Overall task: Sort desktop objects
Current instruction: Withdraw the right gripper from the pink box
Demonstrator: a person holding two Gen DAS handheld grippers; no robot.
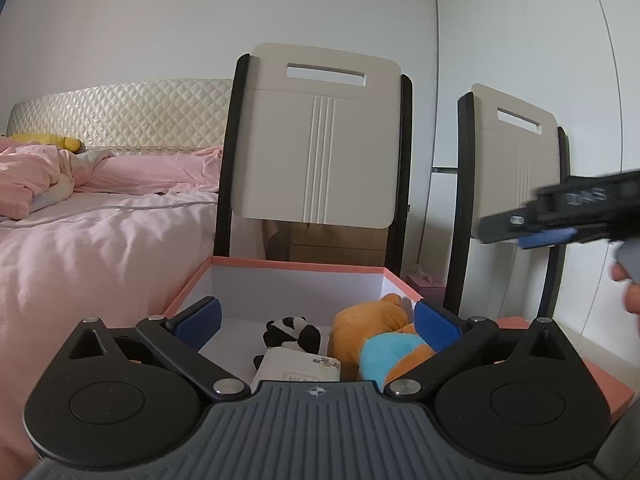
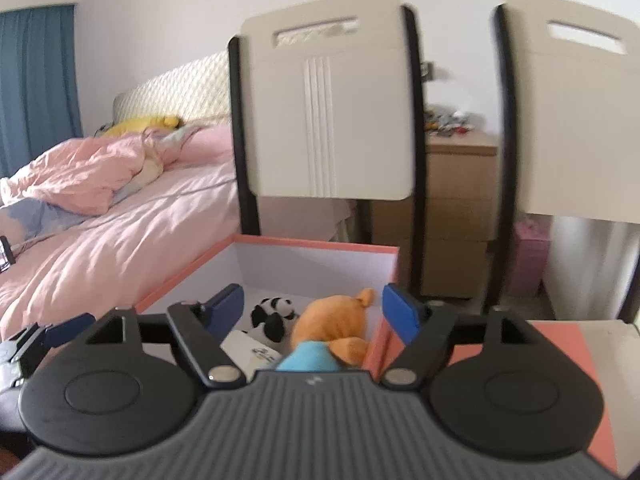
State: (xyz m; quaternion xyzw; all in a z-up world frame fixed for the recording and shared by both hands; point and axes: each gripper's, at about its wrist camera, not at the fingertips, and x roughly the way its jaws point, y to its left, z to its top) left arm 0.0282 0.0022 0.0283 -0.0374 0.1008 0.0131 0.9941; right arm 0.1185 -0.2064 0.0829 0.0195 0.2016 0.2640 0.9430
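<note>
An open box (image 1: 296, 267) with coral rim and white inside holds an orange plush bear (image 1: 372, 320) in a blue shirt, a small panda plush (image 1: 292, 332) and a white packet (image 1: 296, 368). My left gripper (image 1: 318, 320) is open and empty, hovering over the box's near side. My right gripper (image 2: 314, 312) is open and empty, above the same box (image 2: 316, 246), with the bear (image 2: 332, 324), panda (image 2: 272, 314) and packet (image 2: 252, 348) below it. The right gripper also shows at the right of the left wrist view (image 1: 560, 220); the left gripper shows at the left edge of the right wrist view (image 2: 44, 338).
Two chairs (image 1: 320, 132) (image 1: 516, 152) with cream backs stand behind the box. A bed (image 1: 92, 216) with pink bedding lies on the left. The box's coral lid (image 2: 560, 360) lies to the right. A wooden dresser (image 2: 456, 200) stands behind the chairs.
</note>
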